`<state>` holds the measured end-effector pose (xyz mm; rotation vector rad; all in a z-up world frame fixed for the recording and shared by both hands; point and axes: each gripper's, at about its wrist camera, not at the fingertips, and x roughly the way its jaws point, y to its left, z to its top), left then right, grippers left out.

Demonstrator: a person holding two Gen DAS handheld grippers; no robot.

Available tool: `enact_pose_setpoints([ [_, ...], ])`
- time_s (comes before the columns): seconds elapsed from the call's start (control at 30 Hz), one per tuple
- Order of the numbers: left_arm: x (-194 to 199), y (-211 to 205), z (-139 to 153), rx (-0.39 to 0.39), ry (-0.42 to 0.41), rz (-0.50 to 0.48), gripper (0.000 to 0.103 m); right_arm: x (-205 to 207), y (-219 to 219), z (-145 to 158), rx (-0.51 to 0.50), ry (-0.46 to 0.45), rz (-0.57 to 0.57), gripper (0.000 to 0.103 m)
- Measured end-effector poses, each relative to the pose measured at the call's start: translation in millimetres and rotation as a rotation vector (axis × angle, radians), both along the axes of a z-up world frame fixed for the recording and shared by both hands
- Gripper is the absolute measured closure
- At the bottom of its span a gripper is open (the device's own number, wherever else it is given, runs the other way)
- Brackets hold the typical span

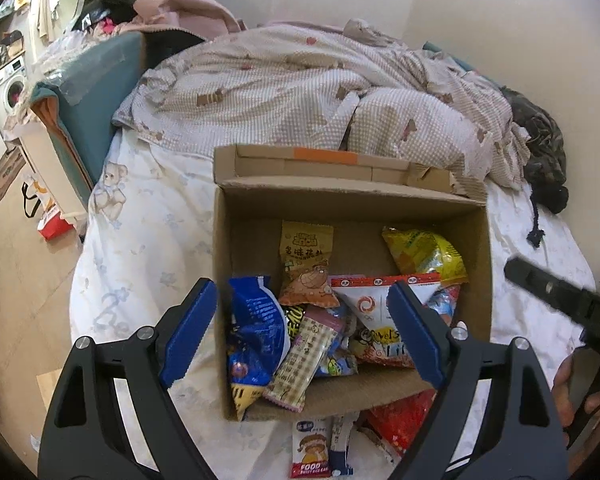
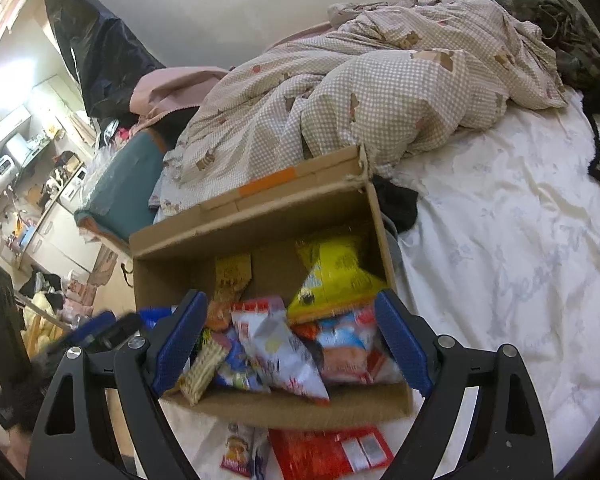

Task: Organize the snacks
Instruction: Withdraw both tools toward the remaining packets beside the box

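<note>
1. Sitting on a bed sheet (image 1: 148,240), an open cardboard box (image 1: 482,264) already holds many snack packets, among them a yellow bag (image 1: 428,250) and a blue bag (image 1: 256,320).
2. Outside the box, just beside its near wall, lie a red packet (image 2: 320,452) and a small rice bar (image 1: 310,450), apparently left to put away.
3. The left gripper (image 1: 300,332) and right gripper (image 2: 288,344) both hover above the box, jaws wide apart, holding nothing.
</note>
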<state>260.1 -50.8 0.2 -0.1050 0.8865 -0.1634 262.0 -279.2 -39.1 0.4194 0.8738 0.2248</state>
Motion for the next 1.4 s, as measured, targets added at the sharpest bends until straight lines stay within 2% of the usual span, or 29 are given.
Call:
enact_pose_setpoints([
  [0.17, -23.3, 12.5, 14.5, -0.004, -0.045, 0.006, 0.017, -24.3, -3.3, 5.4, -0.002, 0.001, -0.003, 0.014],
  [0.23, -31.2, 17.1, 17.2, -0.01, -0.05, 0.015, 0.012, -34.6, -6.6, 7.3, 0.012, 0.003, -0.017, 0.014],
  [0.27, -36.8, 20.1, 18.8, -0.008, -0.056, 0.024, 0.007, -38.8, -7.4, 8.2, 0.013, 0.001, -0.022, 0.014],
  [0.33, -45.3, 24.7, 20.4, -0.008, -0.059, 0.031, 0.004, -47.9, -9.5, 9.7, 0.005, -0.001, -0.031, 0.014],
  [0.6, -76.0, 38.4, 13.9, -0.02, -0.015, 0.056, 0.004, -78.0, -12.3, 6.2, 0.006, 0.023, -0.05, 0.014],
  [0.87, -96.7, 35.2, -1.4, 0.01, 0.041, 0.057, 0.004, -96.9, -13.4, -2.6, 0.002, 0.065, -0.064, 0.014],
  [1.0, -103.2, 36.2, -10.7, 0.017, 0.079, 0.066, 0.004, -101.3, -14.8, -11.7, 0.006, 0.109, -0.071, 0.014],
  [1.13, -105.2, 42.9, -26.2, -0.008, 0.155, 0.105, 0.004, -103.3, -18.4, -25.4, 0.015, 0.174, -0.08, 0.014],
  [1.33, -104.2, 44.5, -40.0, -0.01, 0.215, 0.119, 0.004, -93.7, -16.6, -61.8, 0.073, 0.33, -0.07, 0.013],
  [1.4, -103.8, 44.9, -40.5, -0.012, 0.217, 0.12, 0.004, -84.0, -6.8, -75.6, 0.038, 0.378, -0.049, 0.01],
])
